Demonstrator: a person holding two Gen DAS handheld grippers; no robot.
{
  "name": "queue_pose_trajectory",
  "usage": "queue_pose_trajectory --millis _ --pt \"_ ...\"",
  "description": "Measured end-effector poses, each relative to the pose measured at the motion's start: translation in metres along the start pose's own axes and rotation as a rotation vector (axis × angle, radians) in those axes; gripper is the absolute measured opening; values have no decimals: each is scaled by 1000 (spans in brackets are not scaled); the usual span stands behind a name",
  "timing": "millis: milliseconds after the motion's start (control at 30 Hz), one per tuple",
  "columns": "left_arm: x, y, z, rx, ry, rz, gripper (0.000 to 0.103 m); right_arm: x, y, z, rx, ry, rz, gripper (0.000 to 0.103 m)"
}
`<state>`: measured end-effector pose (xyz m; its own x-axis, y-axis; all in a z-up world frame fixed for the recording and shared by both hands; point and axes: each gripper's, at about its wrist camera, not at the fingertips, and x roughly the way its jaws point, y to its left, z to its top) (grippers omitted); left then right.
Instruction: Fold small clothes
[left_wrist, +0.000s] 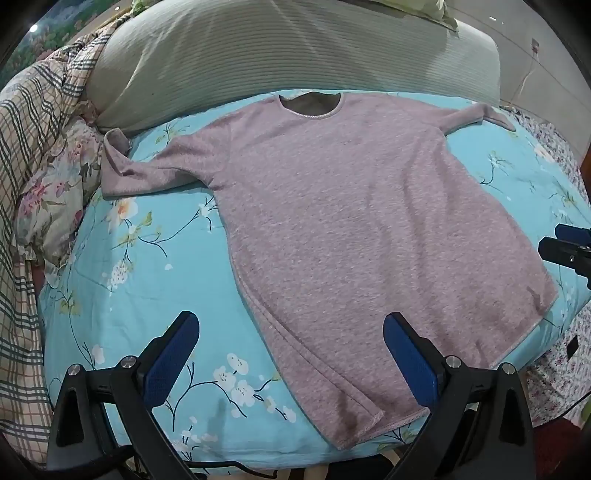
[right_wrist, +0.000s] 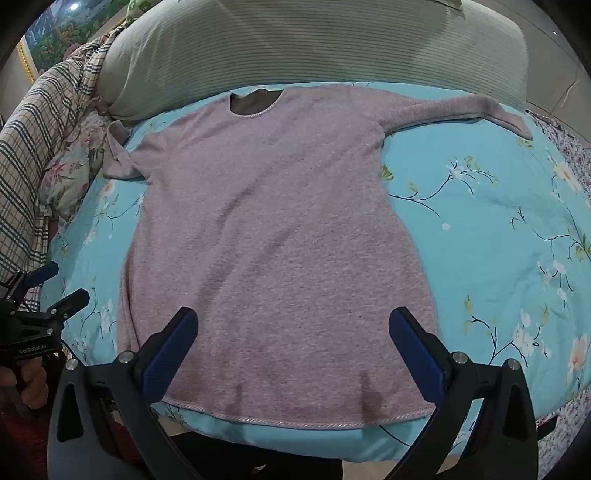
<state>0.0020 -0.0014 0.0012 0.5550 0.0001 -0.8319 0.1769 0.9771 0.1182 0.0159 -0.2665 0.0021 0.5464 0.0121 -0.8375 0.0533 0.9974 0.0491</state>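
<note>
Jaws stand wide apart on both the left gripper (left_wrist: 291, 354) and right gripper (right_wrist: 293, 350), above the pink top (right_wrist: 280, 229); the left gripper's body reads "ConRobot.AI".

The pink-mauve long-sleeved knitted shirt (left_wrist: 332, 221) in the middle of the frame is a soft, fuzzy, matt cloth with a stitched hem. It lies on a turquoise cotton-like bedsheet with printed white flowers (left_wrist: 147, 258), smooth and matt. In the upper part is a grey-green ribbed cloth pillow (left_wrist: 277, 48), and at the left edge a crumpled checked quilt (left_wrist: 33, 122). The left gripper (left_wrist: 291, 365) has matt black plastic fingers, textured blue pads (left_wrist: 168, 365) and shiny metal screws
</note>
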Motion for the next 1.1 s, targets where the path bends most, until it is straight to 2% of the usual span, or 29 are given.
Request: queue_pose_trajectory --millis 1100 --pt "6 -2 4 -2 21 -32 100 3 3 4 -5 -3 -8 102"
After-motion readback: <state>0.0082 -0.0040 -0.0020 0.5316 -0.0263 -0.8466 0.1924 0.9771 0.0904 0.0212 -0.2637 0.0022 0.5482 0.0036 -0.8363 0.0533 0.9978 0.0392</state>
